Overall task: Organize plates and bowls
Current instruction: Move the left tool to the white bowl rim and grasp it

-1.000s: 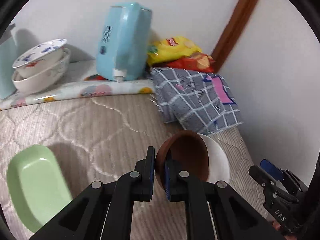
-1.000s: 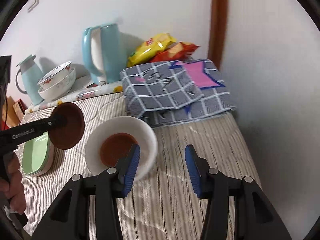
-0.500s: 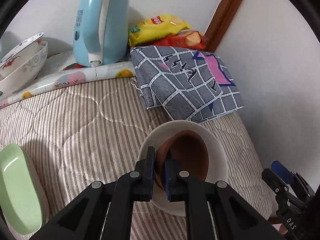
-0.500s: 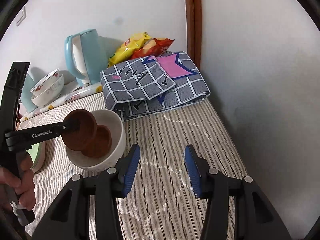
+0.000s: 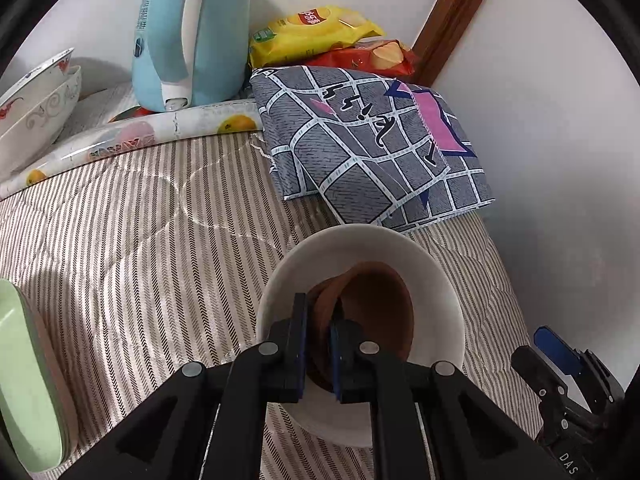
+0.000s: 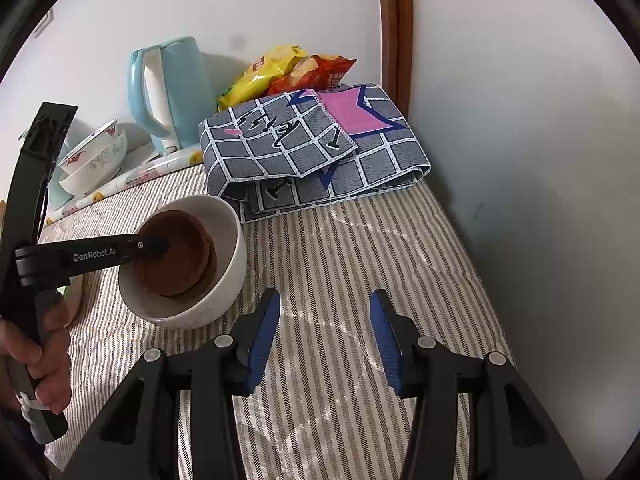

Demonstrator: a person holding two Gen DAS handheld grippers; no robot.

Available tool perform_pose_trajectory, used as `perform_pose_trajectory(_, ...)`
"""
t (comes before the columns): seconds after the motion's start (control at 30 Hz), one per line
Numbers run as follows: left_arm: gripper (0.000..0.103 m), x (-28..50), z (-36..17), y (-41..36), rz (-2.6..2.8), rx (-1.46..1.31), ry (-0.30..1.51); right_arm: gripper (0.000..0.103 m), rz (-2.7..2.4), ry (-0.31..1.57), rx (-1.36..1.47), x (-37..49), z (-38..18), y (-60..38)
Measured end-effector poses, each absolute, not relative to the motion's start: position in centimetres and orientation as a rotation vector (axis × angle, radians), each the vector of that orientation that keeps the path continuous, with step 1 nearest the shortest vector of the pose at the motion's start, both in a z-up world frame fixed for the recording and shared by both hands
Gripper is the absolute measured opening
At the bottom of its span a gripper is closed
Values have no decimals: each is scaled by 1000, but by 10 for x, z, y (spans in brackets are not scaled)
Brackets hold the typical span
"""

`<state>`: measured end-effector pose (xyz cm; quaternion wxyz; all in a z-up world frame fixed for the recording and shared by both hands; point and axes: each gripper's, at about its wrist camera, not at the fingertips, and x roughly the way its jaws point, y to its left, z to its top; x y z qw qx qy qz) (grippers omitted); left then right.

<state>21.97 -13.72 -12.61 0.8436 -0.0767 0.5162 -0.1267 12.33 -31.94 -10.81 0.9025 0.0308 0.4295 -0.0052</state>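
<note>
A small brown bowl [image 5: 376,308] hangs tilted inside a white bowl [image 5: 360,236] on the striped cloth. My left gripper [image 5: 318,320] is shut on the brown bowl's near rim. In the right wrist view the left gripper [image 6: 156,245] reaches in from the left over the white bowl [image 6: 234,256], holding the brown bowl [image 6: 176,264] above a second brown dish [image 6: 211,264] lying in it. My right gripper [image 6: 324,328] stands open over bare cloth to the right of the white bowl, nothing between its fingers. It also shows in the left wrist view as the right gripper [image 5: 548,344].
Green plates [image 5: 24,380] lie stacked at the left edge. Patterned white bowls [image 5: 36,104] are stacked at the back left by a blue kettle [image 5: 188,36]. A folded checked cloth [image 5: 372,144] and snack bags [image 5: 316,36] fill the back right corner against the wall.
My left gripper has carried the brown bowl to the right and down into the white bowl. The right gripper drifted slightly and stayed open.
</note>
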Motion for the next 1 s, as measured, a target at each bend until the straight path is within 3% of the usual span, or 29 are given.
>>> perform_pose_trajectory(0.77,19,208,-107,-131,-288,-131,1090,46,12,875,32,122,-96,-295)
perform_pose_trajectory(0.93,25,202,-96,-125,-253,-93,1047,46,12,868,38,121,-92,-292)
perform_pose_trajectory(1.0,35,199,-93,-118,-226,-88,1030,46,22,864,50,121,-89,-290)
